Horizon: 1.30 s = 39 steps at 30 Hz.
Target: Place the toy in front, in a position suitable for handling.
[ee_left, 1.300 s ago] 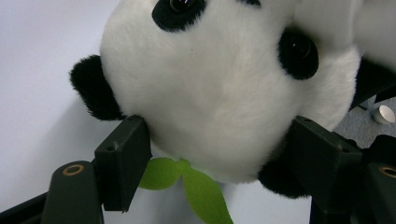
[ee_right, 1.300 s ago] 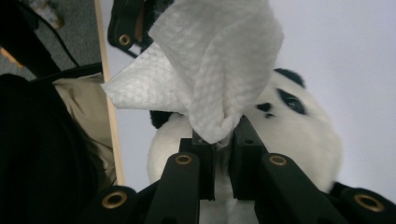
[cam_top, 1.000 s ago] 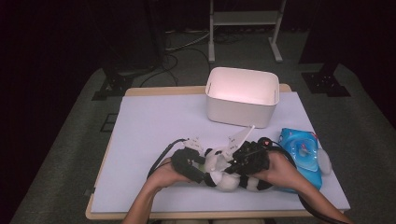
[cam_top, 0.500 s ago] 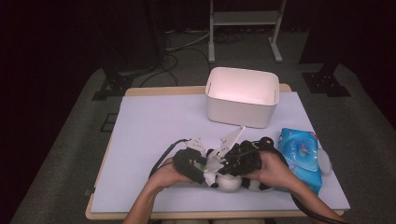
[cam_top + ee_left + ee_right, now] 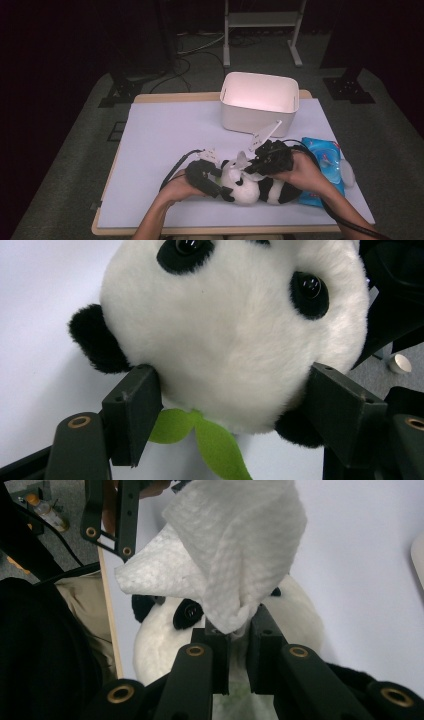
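Observation:
A black-and-white panda plush [image 5: 250,190] lies on its back near the table's front edge. My left gripper [image 5: 225,181] is shut on its head. In the left gripper view the jaws [image 5: 232,385] press into the white head [image 5: 230,330] from both sides, just above a green felt leaf [image 5: 212,442]. My right gripper [image 5: 251,168] hangs over the panda's face, shut on a crumpled white wipe [image 5: 243,162]. In the right gripper view the wipe [image 5: 235,545] is pinched between the jaws [image 5: 236,626] and partly hides the panda's face [image 5: 160,640].
A white bin [image 5: 260,102] stands open at the back of the lilac table mat [image 5: 165,135]. A blue pack of wipes [image 5: 327,157] lies at the right, beside the right hand. The table's front wooden edge [image 5: 225,231] runs close below the panda.
The right gripper has shifted a little up and away over the panda with the wipe in it. More of the panda's body shows. The left gripper has stayed on the head.

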Tool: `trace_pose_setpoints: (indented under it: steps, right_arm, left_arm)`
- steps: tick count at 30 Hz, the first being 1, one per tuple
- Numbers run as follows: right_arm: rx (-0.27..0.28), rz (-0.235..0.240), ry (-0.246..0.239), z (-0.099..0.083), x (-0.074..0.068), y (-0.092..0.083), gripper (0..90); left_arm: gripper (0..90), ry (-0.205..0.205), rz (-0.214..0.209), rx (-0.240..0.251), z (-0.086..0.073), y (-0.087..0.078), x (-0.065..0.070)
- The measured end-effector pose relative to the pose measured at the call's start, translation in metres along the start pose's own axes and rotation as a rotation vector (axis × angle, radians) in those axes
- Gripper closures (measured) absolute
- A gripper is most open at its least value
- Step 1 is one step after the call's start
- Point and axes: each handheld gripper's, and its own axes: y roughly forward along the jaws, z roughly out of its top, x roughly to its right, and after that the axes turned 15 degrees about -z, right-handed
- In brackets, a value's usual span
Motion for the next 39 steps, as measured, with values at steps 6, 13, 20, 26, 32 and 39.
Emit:
trace_pose_setpoints:
  steps: [6,13,20,26,32,39]
  right_arm:
    - [-0.004,0.007,-0.009,0.008,0.0,0.006,81.1]
    - [-0.022,-0.01,0.024,-0.003,0.013,-0.001,80.5]
    - [-0.011,-0.02,0.087,-0.025,0.028,-0.012,80.5]
    - [-0.036,-0.028,0.124,-0.042,0.035,-0.014,80.6]
    - [-0.026,-0.016,0.088,-0.05,0.018,-0.013,80.8]
    - [-0.009,-0.027,0.058,-0.057,0.004,-0.017,80.9]
  left_arm:
    - [24.7,-0.009,0.0,-0.002,-0.001,0.0,-0.001]
    - [24.7,-0.002,0.0,-0.007,-0.002,0.0,0.0]
    - [24.5,0.0,0.001,-0.018,-0.001,0.0,0.001]
    - [24.2,-0.009,-0.015,-0.013,-0.002,-0.001,0.0]
    - [16.4,-0.038,-0.035,-0.012,-0.002,-0.002,-0.001]
    - [9.8,-0.082,-0.078,-0.002,0.002,0.0,-0.006]
